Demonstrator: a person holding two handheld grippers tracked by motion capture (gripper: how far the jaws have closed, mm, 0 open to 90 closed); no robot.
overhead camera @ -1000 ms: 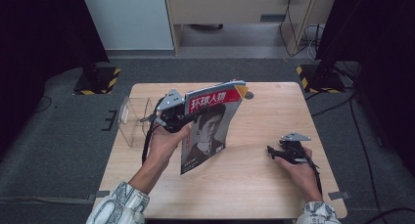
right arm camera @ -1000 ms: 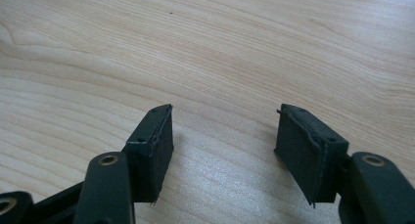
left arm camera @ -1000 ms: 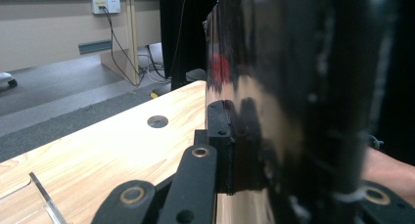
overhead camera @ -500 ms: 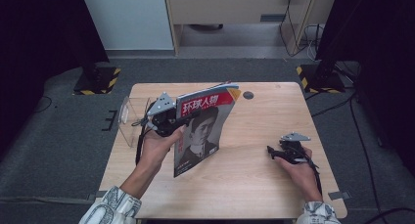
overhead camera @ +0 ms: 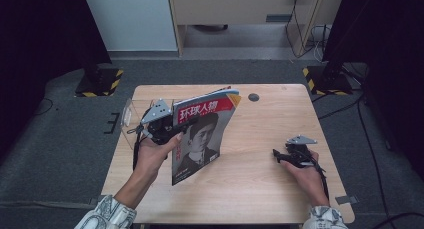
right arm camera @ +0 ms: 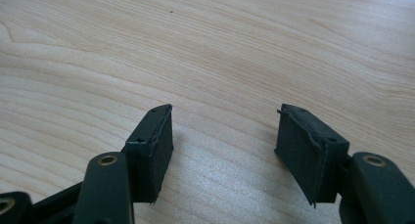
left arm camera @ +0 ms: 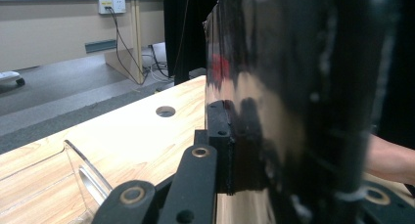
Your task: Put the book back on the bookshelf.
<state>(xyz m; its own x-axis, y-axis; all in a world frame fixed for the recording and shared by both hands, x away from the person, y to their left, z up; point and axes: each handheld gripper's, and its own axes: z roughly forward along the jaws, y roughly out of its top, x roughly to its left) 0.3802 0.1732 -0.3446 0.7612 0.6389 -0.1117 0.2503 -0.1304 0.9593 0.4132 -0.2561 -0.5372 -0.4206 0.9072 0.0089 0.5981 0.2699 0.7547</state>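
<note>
Risk: magazine slipping from left tongs pinching its edge | right tongs spread, idle on table

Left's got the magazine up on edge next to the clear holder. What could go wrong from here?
1. The left hand-held gripper pinches the magazine only near its top edge; the floppy pages may sag or slip.
2. The clear holder sits at the table edge; a nudge might push it off.

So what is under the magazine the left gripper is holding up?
Bare table shows beneath the magazine, held upright by the left gripper with its lower edge near the wood. Whether that edge touches, and the strip directly behind the magazine, is hidden.
</note>
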